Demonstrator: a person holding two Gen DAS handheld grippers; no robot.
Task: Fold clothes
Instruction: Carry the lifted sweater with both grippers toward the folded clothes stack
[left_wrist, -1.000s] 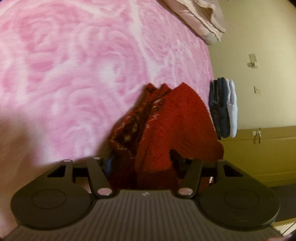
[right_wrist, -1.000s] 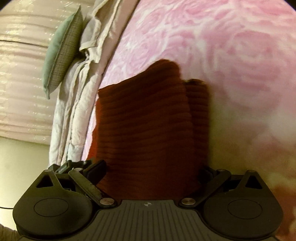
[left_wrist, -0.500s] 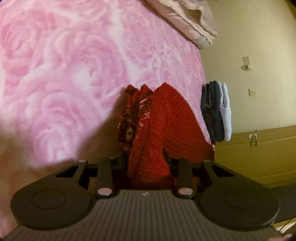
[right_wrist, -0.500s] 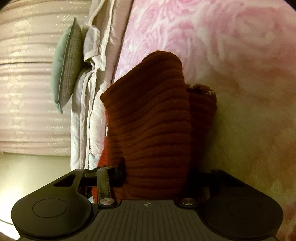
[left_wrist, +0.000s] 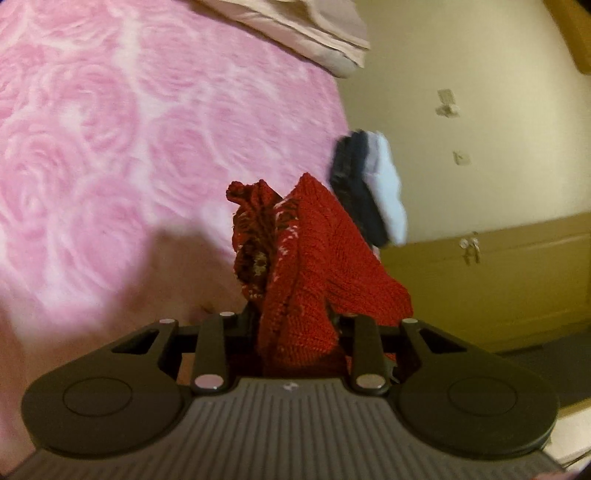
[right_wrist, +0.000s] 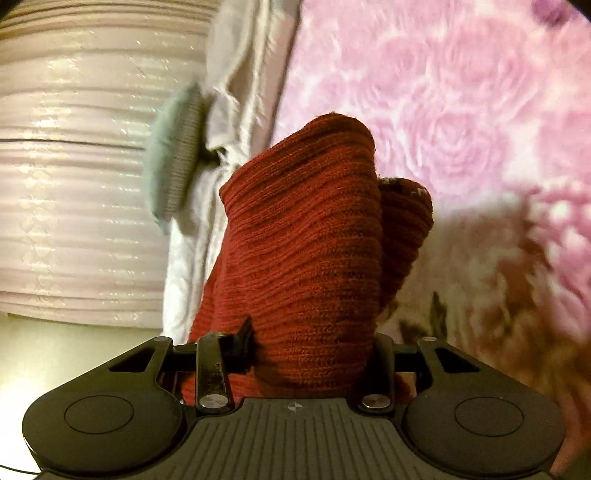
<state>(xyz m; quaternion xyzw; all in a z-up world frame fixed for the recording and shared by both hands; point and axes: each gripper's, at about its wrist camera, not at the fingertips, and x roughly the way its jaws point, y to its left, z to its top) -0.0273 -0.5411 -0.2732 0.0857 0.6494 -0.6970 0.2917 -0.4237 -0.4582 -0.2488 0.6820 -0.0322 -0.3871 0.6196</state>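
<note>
A red knitted sweater (left_wrist: 310, 258) is held bunched, clamped in both the left gripper (left_wrist: 295, 328) and right gripper (right_wrist: 310, 343), at lower centre above a pink rose-patterned blanket (left_wrist: 110, 129).

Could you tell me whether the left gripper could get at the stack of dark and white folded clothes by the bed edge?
Probably not now: the left gripper is clamped on the red knitted sweater, which hangs before the folded stack.

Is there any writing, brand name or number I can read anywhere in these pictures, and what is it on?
None: no word, brand or number can be read in either view.
Left gripper: one small pale mark on its body, too small to read.
Right gripper: a small crosshair symbol on its body, no letters.
Wall plates: blurred, no legible text.
</note>
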